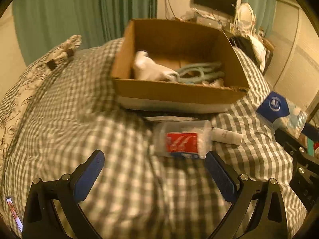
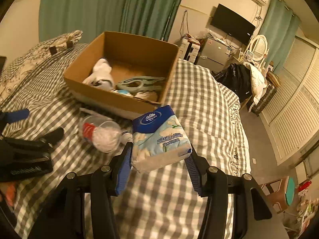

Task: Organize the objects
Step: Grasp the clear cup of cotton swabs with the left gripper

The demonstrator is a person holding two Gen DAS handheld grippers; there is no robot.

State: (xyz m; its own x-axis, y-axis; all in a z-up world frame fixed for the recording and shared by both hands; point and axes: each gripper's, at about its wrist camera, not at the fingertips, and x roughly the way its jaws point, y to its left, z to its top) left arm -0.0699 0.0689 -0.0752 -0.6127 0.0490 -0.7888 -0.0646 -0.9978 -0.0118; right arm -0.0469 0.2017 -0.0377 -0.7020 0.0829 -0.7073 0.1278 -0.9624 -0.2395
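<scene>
A cardboard box (image 1: 175, 94) (image 2: 111, 101) sits on the checked bed and holds a white cloth (image 1: 149, 67) (image 2: 100, 73) and a pale blue hanger (image 1: 199, 71) (image 2: 139, 83). My right gripper (image 2: 159, 157) is shut on a blue tissue pack (image 2: 159, 137), held above the bed near the box's front right corner; the pack also shows in the left wrist view (image 1: 283, 109). My left gripper (image 1: 154, 169) is open and empty, just short of a clear plastic jar with a red label (image 1: 183, 139) (image 2: 99, 133) lying on the bed. A small white tube (image 1: 227, 136) lies beside the jar.
A patterned pillow (image 1: 24, 91) (image 2: 59, 41) lies at the bed's far left. Green curtains (image 2: 111, 6) hang behind. A TV (image 2: 232, 23), a mirror (image 2: 258, 47), clutter and a chair with clothes (image 2: 245, 79) stand at the right, past the bed's edge.
</scene>
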